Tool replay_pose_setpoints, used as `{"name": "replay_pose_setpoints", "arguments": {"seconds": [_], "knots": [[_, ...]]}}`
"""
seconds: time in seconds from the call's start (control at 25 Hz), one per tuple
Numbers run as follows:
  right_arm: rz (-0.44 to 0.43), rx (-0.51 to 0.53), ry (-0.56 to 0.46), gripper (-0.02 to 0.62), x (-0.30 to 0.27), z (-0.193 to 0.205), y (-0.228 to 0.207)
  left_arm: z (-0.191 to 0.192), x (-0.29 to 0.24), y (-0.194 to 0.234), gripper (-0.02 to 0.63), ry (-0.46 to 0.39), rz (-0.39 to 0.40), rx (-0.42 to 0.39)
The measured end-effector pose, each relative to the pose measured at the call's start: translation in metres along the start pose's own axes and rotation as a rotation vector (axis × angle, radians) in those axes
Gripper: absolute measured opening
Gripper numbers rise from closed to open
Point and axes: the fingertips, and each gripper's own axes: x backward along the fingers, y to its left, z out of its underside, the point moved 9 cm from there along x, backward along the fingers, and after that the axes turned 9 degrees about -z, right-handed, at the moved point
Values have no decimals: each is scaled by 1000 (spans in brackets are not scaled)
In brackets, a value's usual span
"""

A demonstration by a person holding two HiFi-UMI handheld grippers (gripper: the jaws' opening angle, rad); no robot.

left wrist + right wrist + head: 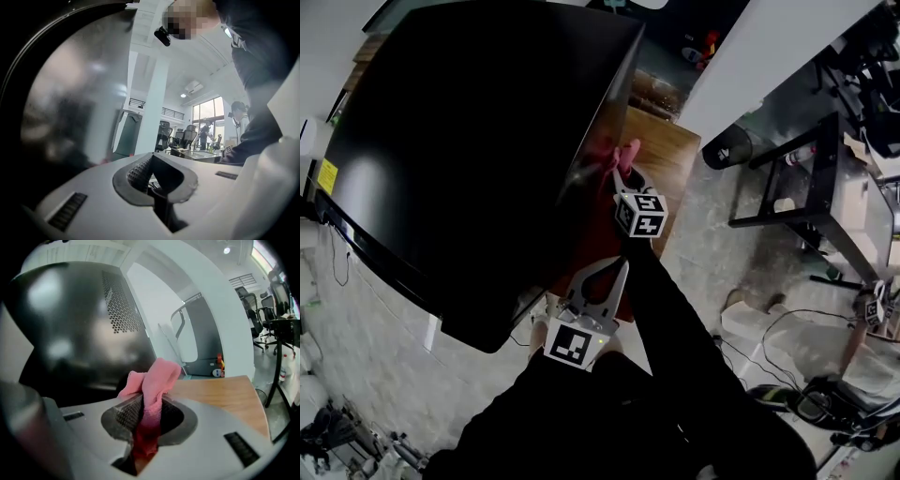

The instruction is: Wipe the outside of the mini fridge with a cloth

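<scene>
Head view: looking steeply down onto a black mini fridge [469, 159] sitting on a wooden table [666, 150]. Finding the right gripper [622, 167] up at the fridge's right side wall, jaws clamping a pink cloth [627, 152]. Noting the cloth poking past the jaw tips, just beside the glossy wall; not managing to confirm actual contact. Spotting the left gripper [607, 270] lower down, nearer the body, aiming along that same side, apart from the cloth.

Right gripper view: seeing the cloth [152, 380] bunching between the ribbed pads and folding over at the top. Logging the dark fridge side [79, 333] with a perforated vent patch [119, 301] filling the left, and the table [220, 394] running off to the right.

Left gripper view: catching the left gripper [151, 161] with jaws pressing together on nothing. Registering the fridge wall [65, 108] looming blurred at left, office chairs [183, 136] far behind.
</scene>
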Motion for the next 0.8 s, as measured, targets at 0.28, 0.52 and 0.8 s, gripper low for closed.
{"name": "replay_pose_setpoints", "arguments": {"seconds": [0.28, 0.52, 0.8], "knots": [[-37, 36, -13, 80, 23, -35, 13, -16, 15, -1, 3, 15, -10, -9], [-166, 108, -214, 83, 106, -127, 94, -50, 61, -10, 3, 5, 61, -49], [-212, 185, -364, 83, 199, -181, 198, -93, 111, 2, 3, -22, 189, -131]]}}
